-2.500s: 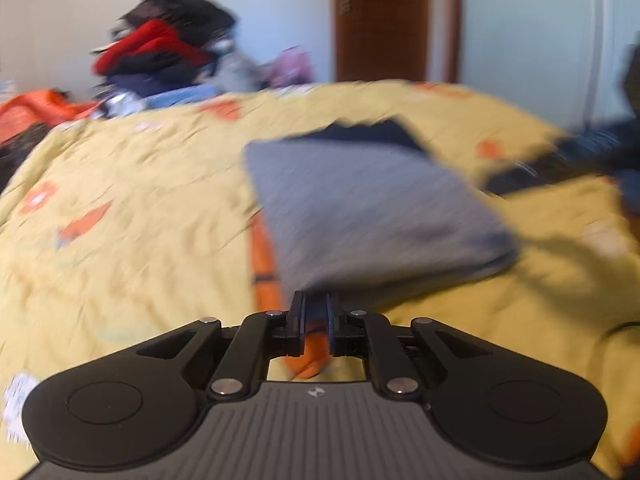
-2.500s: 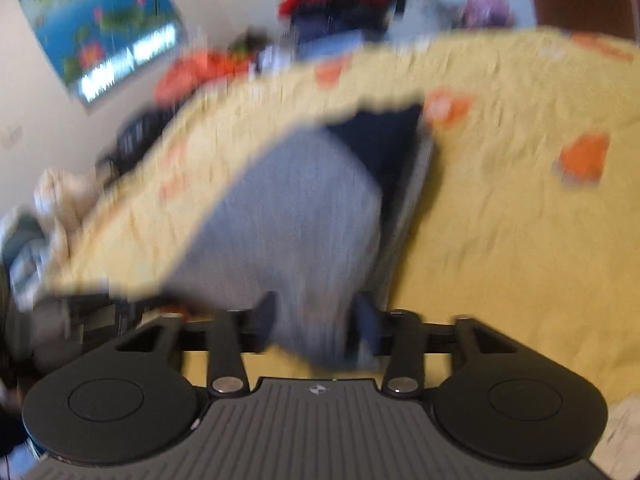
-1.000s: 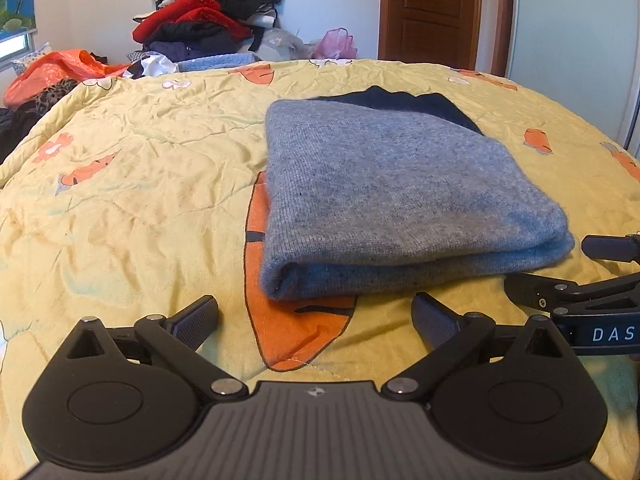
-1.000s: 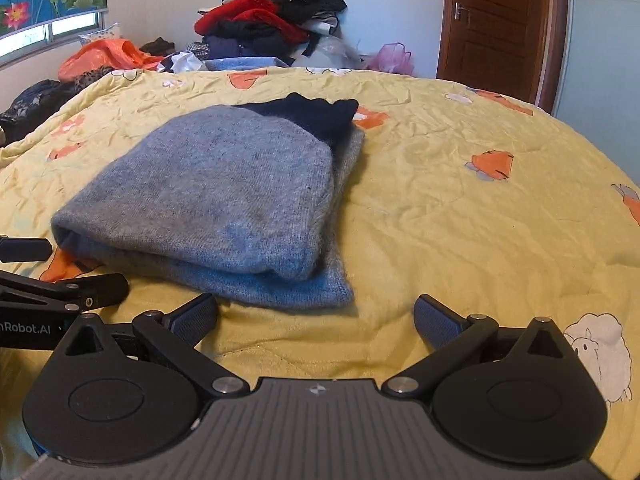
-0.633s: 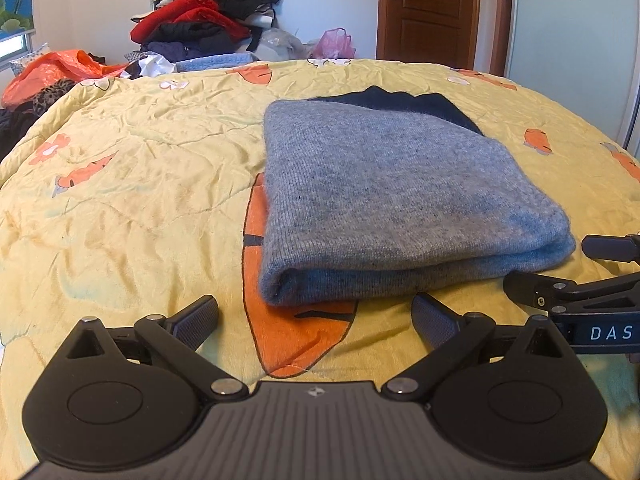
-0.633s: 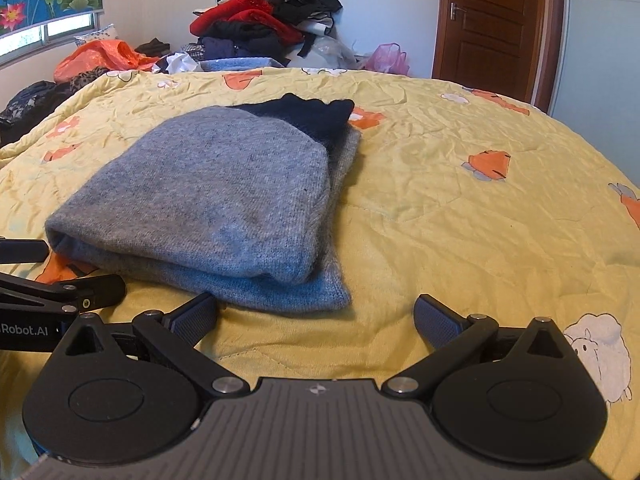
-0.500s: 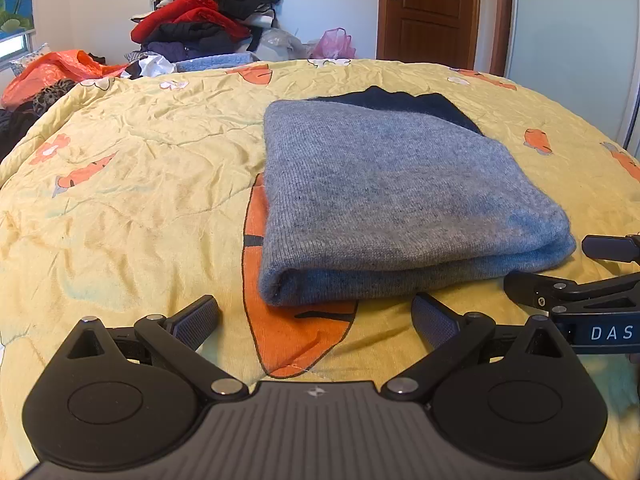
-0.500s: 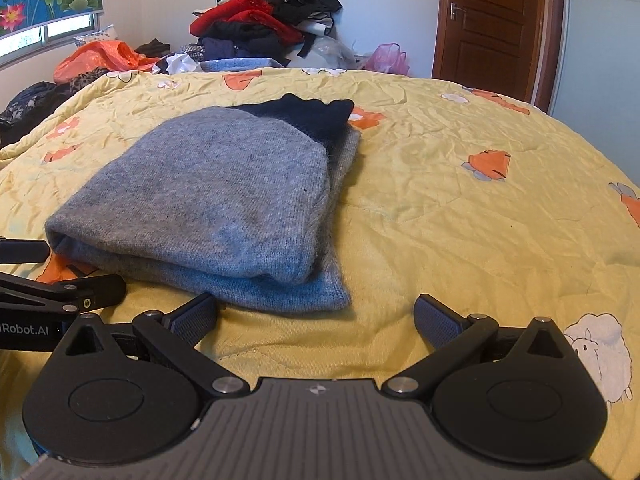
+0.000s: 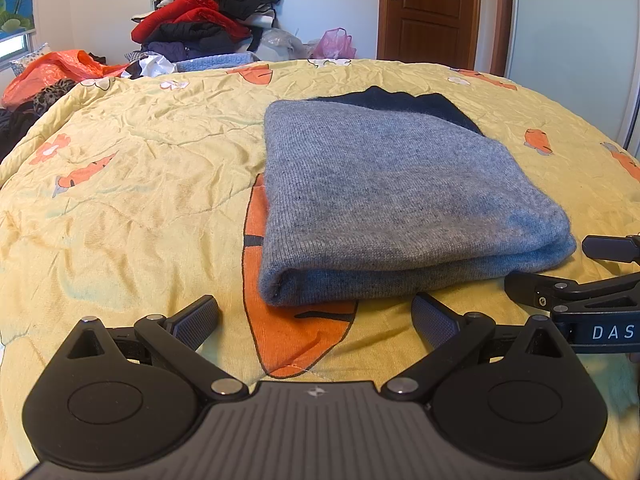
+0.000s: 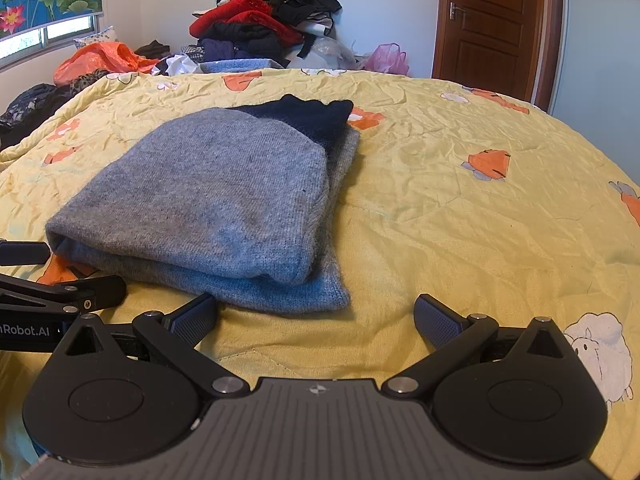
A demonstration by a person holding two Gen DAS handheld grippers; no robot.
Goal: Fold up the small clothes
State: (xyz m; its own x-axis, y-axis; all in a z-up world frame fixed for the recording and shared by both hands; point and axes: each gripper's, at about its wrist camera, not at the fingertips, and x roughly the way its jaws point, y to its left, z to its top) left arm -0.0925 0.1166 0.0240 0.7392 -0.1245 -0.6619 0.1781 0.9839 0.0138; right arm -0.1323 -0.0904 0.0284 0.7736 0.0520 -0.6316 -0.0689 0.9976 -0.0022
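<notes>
A grey knitted garment (image 9: 384,200) lies folded flat on the yellow bedspread (image 9: 140,184), with a dark navy part (image 9: 400,100) showing at its far end. In the right wrist view the same grey garment (image 10: 212,204) sits left of centre, its navy part (image 10: 316,118) behind. My left gripper (image 9: 316,320) is open just short of the fold's near edge, holding nothing. My right gripper (image 10: 316,318) is open too, near the garment's near right corner, empty. Each gripper shows at the edge of the other's view.
A heap of unfolded clothes (image 9: 200,28) is piled past the far edge of the bed, with an orange bag (image 9: 60,68) to its left and a pink bag (image 9: 332,44) by the brown door (image 9: 428,8). Bare bedspread stretches right of the garment (image 10: 480,200).
Both grippers let go of the grey garment and opened; it now lies folded on the bed. Over the last second nothing has visibly moved.
</notes>
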